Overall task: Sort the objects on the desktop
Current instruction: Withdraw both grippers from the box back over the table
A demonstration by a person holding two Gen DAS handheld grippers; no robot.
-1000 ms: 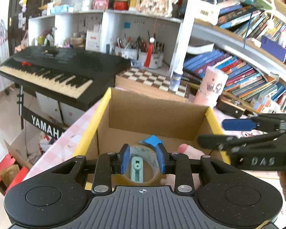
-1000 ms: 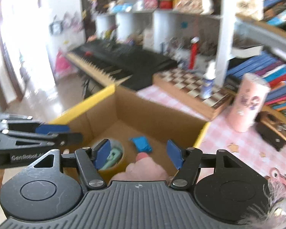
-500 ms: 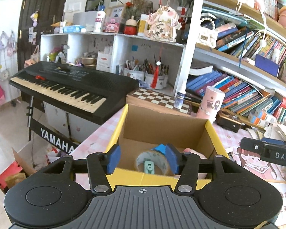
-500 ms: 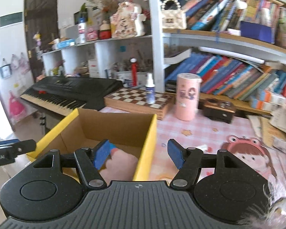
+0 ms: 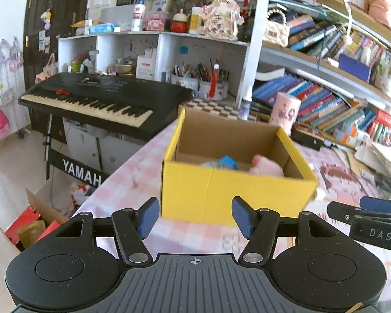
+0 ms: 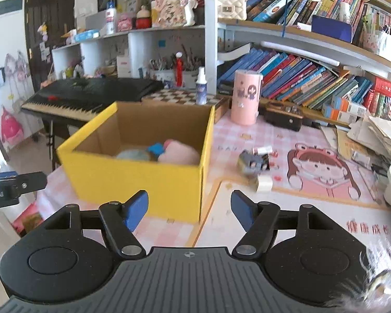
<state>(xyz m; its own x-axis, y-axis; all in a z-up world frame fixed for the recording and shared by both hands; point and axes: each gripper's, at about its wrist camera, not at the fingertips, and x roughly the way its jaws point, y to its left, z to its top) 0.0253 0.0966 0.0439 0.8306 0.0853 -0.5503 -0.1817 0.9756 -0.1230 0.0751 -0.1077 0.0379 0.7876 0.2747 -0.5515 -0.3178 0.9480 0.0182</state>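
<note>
The left gripper (image 5: 195,217) has its blue-padded fingers (image 5: 148,216) released, nothing between them; its jaws have just been opening, and it hangs in front of the near wall of the yellow cardboard box with a plain brown inside (image 5: 234,190). The right gripper (image 6: 190,210) is likewise released and empty, its jaws having just been opening a little, its blue fingers (image 6: 136,210) apart before the box's near right corner. The box stands on the bench with a pink checked cloth (image 6: 247,135), close to its left edge. Inside the box lie a soft pink plush toy (image 6: 178,154), a small blue object (image 6: 156,148) touching it, and a pale round roll of tape (image 6: 133,154) beside that, blurred. To the right of the box, out on the bench, a small grey-blue object and a few little pieces (image 6: 254,163) lie together at the edge of a pink cartoon-girl mat (image 6: 320,172). Toward the far edge stand a pink cylindrical tin (image 6: 245,97), a white spray bottle (image 6: 201,87) and a brown-and-white chessboard (image 6: 179,95). Beyond the left edge of the bench stands a black electronic keyboard (image 5: 101,101).
</note>
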